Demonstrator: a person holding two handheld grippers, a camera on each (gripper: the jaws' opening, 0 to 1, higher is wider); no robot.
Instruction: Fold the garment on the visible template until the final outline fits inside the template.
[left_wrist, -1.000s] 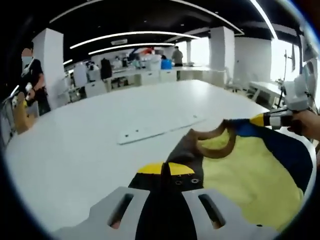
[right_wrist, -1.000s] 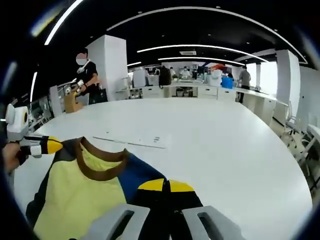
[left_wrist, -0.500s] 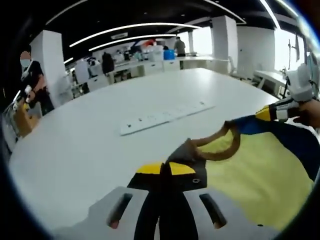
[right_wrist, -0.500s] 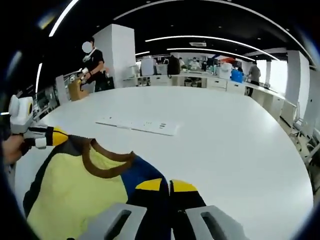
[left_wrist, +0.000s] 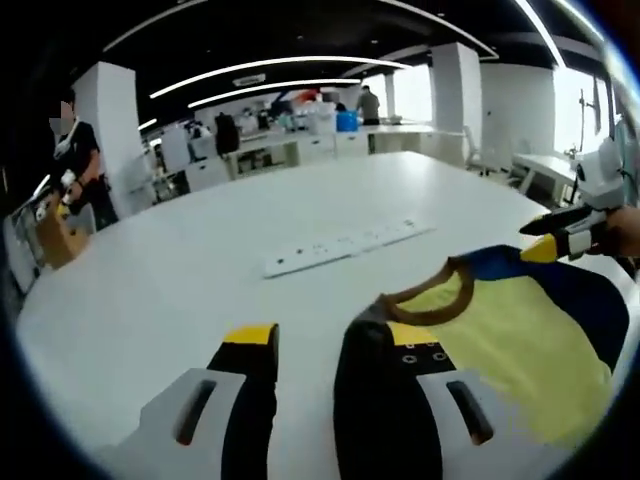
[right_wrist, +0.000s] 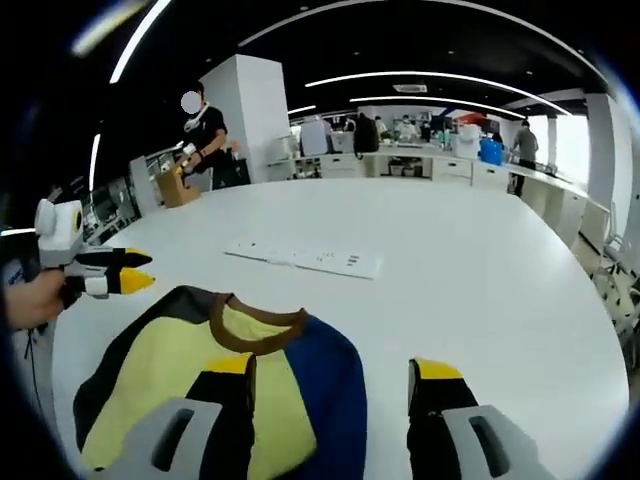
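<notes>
Since both grippers, the left gripper (left_wrist: 320, 345) and right gripper (right_wrist: 340, 375), stand spread and empty, the yellow, blue and black brown-collared jersey (right_wrist: 225, 375) lies flat on the near white table (right_wrist: 480, 270). Soft, light, limp fabric; pinching shoulder seams or hem corners looks best.

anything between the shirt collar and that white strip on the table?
Nothing: in the right gripper view, bare white table separates the shirt collar from the white strip. The left gripper view shows the same.
</notes>
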